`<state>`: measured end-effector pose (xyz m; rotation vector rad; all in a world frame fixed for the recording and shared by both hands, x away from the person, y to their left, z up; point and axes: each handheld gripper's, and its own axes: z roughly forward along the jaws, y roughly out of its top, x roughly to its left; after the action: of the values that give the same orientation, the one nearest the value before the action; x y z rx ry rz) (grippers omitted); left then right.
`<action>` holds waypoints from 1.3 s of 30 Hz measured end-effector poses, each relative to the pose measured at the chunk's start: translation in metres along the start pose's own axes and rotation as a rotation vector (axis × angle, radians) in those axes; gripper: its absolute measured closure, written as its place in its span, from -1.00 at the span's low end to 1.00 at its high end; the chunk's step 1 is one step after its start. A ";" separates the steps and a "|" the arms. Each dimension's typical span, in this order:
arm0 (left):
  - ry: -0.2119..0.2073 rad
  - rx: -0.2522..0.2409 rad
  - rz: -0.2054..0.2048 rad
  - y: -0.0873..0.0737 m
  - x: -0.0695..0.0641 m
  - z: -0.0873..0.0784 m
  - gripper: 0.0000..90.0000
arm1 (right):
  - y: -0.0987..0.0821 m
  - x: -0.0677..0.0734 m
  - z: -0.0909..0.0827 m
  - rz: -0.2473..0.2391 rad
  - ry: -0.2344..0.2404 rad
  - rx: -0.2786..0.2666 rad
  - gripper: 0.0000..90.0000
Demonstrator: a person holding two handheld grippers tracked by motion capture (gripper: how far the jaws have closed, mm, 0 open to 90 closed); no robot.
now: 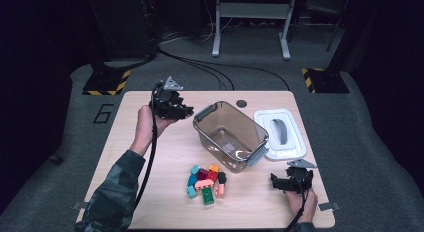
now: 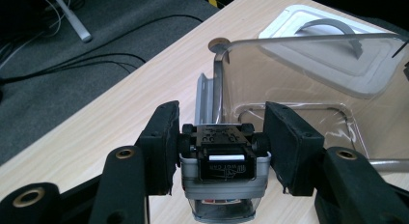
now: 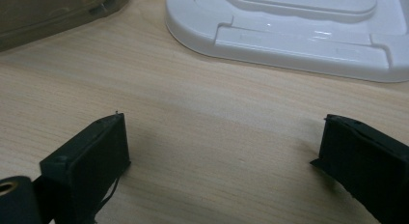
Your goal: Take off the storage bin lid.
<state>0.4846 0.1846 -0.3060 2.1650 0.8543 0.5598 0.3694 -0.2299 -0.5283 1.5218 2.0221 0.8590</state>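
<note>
My left gripper [image 1: 187,112] is held above the table's left half, just left of a clear plastic bin [image 1: 218,150]. In the left gripper view its jaws are shut on a small grey and black toy car [image 2: 223,159], with the pads pressed on the car's wheels. Beyond the car stands the bin's near wall [image 2: 289,74]. My right gripper [image 1: 278,182] rests near the front right of the table and is open. Nothing lies between its black pads [image 3: 91,156]; bare wood shows in the gap.
A white lid [image 1: 280,133] with a grey handle lies right of the bin, also seen as the lid [image 2: 318,45] and close ahead as the lid [image 3: 289,31]. Several coloured toy bricks [image 1: 206,182] are piled at the front centre. Cables cross the floor behind the table.
</note>
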 end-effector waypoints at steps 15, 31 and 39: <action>-0.042 0.010 0.029 0.023 -0.011 0.028 0.08 | 0.000 0.000 0.000 0.000 0.000 0.000 -0.94; -0.113 0.098 0.061 0.015 -0.023 0.069 0.08 | 0.000 0.000 0.000 0.001 0.000 -0.001 -0.94; -0.116 0.152 0.098 0.010 -0.032 0.084 0.08 | 0.000 0.000 0.000 0.008 0.000 -0.003 -0.94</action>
<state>0.5183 0.1167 -0.3560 2.3624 0.7524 0.4239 0.3692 -0.2295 -0.5284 1.5287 2.0155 0.8645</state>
